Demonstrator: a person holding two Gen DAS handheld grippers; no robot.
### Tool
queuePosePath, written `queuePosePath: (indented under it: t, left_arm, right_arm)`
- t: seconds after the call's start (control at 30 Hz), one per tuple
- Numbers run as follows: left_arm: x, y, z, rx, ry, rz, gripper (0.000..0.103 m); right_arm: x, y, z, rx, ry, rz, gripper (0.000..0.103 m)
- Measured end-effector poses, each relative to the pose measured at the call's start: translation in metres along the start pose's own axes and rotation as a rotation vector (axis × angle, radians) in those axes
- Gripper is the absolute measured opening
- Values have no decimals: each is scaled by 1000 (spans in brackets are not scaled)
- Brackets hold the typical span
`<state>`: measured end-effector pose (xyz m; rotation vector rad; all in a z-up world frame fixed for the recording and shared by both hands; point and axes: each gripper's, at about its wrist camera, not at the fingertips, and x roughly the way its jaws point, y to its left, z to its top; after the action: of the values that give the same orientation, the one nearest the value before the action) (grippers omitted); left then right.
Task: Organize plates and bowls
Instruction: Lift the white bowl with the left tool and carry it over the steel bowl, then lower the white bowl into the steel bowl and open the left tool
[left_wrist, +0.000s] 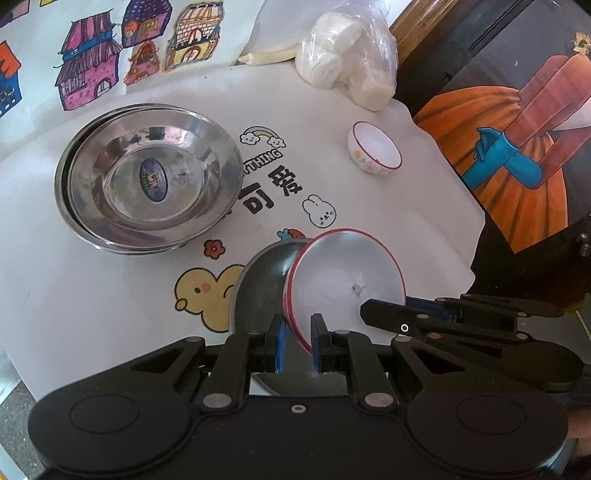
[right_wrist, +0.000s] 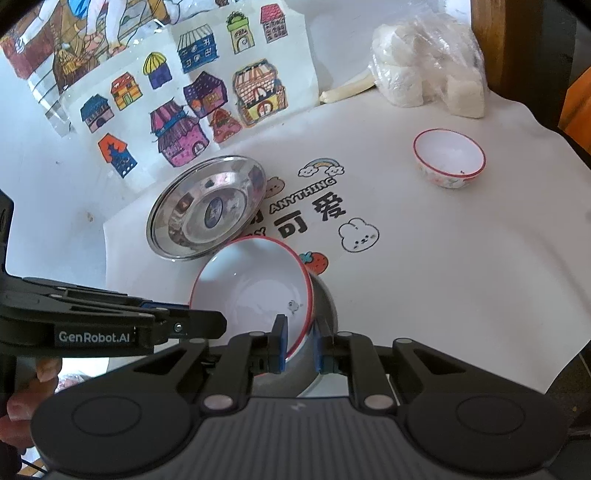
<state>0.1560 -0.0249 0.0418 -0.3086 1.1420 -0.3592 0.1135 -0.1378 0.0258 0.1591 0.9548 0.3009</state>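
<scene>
At the lower centre of both wrist frames I see my left gripper (left_wrist: 298, 345) and right gripper (right_wrist: 300, 345) each clamped on the rim of the white red-rimmed bowl (left_wrist: 345, 284), tipped on edge against a grey bowl (left_wrist: 264, 284), its opening facing upper right in the left view.
</scene>
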Motion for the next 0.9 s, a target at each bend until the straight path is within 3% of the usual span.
queuePosePath:
  t: [0.9]
  left_arm:
    - [17, 8, 1, 34, 82, 24, 15]
  right_arm:
    - [22, 6, 0, -11, 107, -8, 17]
